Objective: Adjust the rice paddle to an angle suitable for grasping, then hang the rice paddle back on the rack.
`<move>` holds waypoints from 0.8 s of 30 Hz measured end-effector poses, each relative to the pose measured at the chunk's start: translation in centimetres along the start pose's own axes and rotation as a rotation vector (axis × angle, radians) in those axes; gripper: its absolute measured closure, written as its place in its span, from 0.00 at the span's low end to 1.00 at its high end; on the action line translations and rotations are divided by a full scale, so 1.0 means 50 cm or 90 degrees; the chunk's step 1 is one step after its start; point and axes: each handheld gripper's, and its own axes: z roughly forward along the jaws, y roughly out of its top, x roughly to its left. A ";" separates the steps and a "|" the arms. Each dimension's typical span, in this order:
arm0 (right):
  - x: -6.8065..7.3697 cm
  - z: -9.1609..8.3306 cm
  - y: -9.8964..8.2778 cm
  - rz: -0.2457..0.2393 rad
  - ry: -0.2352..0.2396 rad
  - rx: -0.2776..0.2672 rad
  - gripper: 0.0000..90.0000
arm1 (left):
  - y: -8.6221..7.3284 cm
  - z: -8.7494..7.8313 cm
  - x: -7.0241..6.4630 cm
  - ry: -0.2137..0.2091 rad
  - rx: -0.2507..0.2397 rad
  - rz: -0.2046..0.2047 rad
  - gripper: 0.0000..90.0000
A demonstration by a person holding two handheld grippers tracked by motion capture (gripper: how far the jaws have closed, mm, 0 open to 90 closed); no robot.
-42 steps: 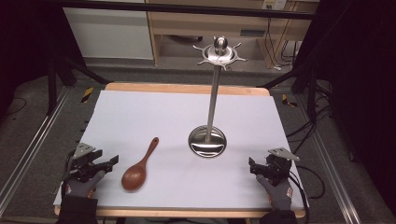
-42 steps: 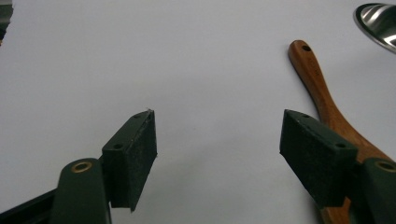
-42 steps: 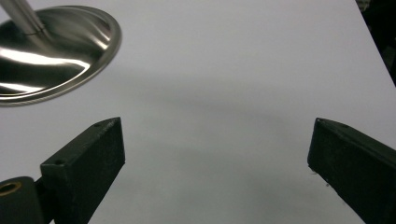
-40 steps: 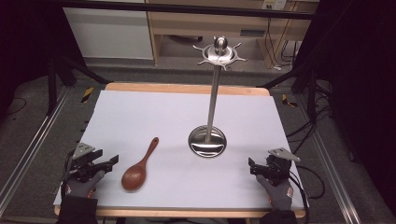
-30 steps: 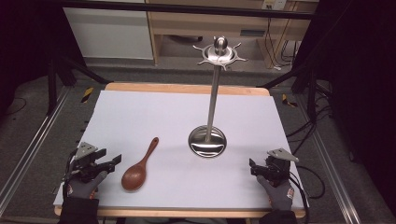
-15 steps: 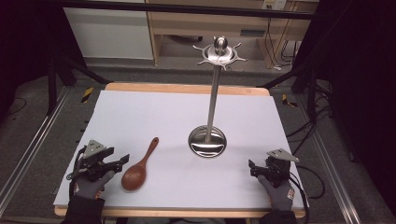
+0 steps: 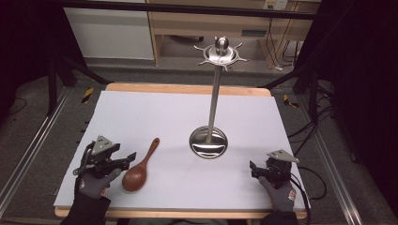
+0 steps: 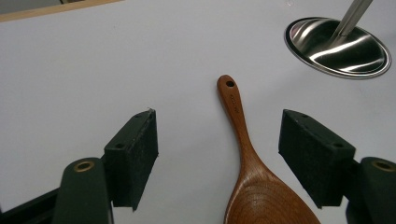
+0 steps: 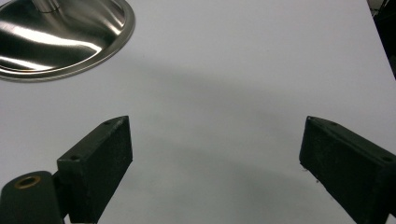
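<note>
A brown wooden spoon (image 7: 139, 168) lies on the white table cover (image 7: 155, 117), bowl towards the front and handle pointing away. My left gripper (image 7: 127, 160) hovers just left of the bowl. In the left gripper view it (image 8: 217, 135) stands open, its jaws having just been opening. The spoon (image 8: 243, 154) shows in the gap, nearer the right pad (image 8: 310, 158) and touched by neither. My right gripper (image 7: 254, 169) rests near the front right edge, open (image 9: 215, 154) over bare cover.
A tall steel stand (image 7: 214, 98) rises from a round mirror-like base (image 7: 208, 142) at the middle of the table, with a hooked crown (image 7: 220, 52) on top. Its base (image 8: 338, 46) lies ahead right of the left gripper. That base (image 9: 56, 32) lies ahead left of the right gripper.
My left gripper has moved right towards the spoon's bowl and lifted a little. The right gripper, the spoon and the stand have stayed put.
</note>
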 end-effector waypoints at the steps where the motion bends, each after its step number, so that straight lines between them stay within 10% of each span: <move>1: 0.000 0.000 0.000 -0.002 0.000 0.000 0.11 | 0.005 0.000 0.001 -0.001 -0.002 -0.002 0.31; 24: 0.007 -0.008 0.002 -0.012 -0.019 -0.016 0.16 | 0.058 0.050 -0.014 -0.017 0.048 0.021 0.31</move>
